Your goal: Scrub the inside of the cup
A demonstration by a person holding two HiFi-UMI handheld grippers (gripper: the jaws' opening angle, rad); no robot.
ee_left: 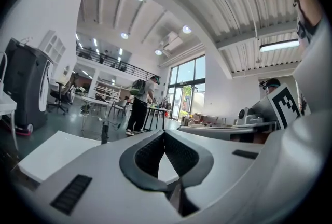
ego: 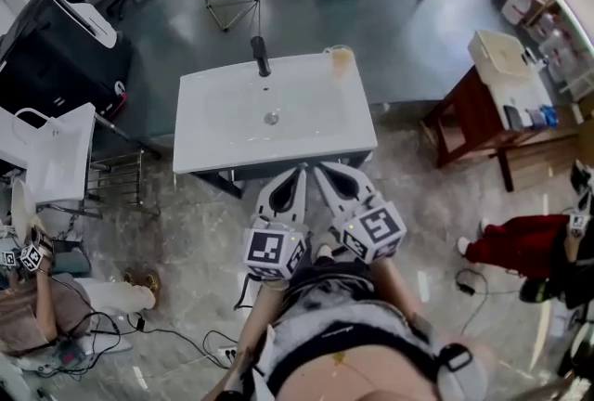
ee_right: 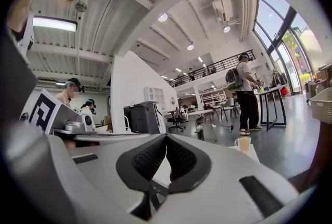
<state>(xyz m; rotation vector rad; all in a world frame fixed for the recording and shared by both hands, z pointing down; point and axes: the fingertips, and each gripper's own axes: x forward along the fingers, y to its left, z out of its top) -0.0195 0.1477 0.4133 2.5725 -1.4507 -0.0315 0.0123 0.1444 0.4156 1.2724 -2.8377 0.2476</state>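
Inspection of the work station, taking the white rectangular washbasin (ego: 213, 125) as reference.

**Task item.** The translucent amber plastic cup (ego: 341, 60) stands upright on the far right corner of the washbasin, apart from the black tap (ego: 261, 56) at the middle of the far edge. The right gripper view shows the same cup (ee_right: 243, 143) ahead and to the right, well clear of the jaws. Whether it holds anything cannot be told.

**Tongs.** The left gripper (ego: 298, 171) and the right gripper (ego: 322, 169) sit side by side at the near edge of the washbasin, both pointing level across it. In the left gripper view the left gripper (ee_left: 164, 133) has its ribbed pads closed tip to tip with nothing between them. The right gripper (ee_right: 166, 136) is likewise closed and empty.

**Step in hand.** Judged as the approach: the cup is untouched and scrubbing has not started.

**Next move.** It calls for carrying one gripper over the basin to the far right corner, parting its jaws and closing them on the cup wall without tipping it. No scrubbing tool shows on the washbasin, so one must be found for the other gripper.
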